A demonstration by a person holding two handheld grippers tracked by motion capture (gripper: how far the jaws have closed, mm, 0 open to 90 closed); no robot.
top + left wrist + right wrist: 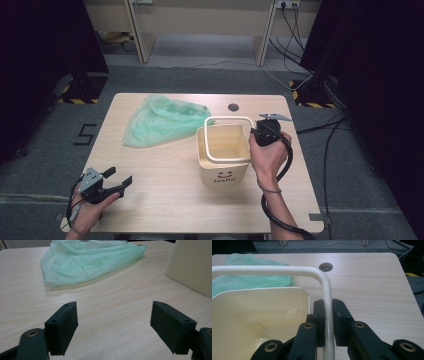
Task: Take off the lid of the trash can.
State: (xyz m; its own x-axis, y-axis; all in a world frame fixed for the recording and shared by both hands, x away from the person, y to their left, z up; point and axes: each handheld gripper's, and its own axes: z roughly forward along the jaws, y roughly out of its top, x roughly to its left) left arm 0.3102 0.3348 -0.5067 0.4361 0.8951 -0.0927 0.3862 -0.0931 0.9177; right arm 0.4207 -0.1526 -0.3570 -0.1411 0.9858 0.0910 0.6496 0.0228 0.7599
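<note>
Right gripper view: right gripper clamped on bin handle; left gripper agape, idle. Risk: thin handle slips, bin swings.

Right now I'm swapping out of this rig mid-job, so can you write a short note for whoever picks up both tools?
Right tool: shut on the cream bin's handle, gripping its upright side bar, on the bin's right side.
Left tool: open, holding nothing, low over the table at its near left corner.
Cream bin: upright at mid-table, nothing visible inside, no liner fitted.
Green plastic bag: crumpled flat on the table behind and left of the bin, untouched.
Done: handle gripped.
Left, probably: pick up the bag with the left tool and fit it into the bin.
</note>
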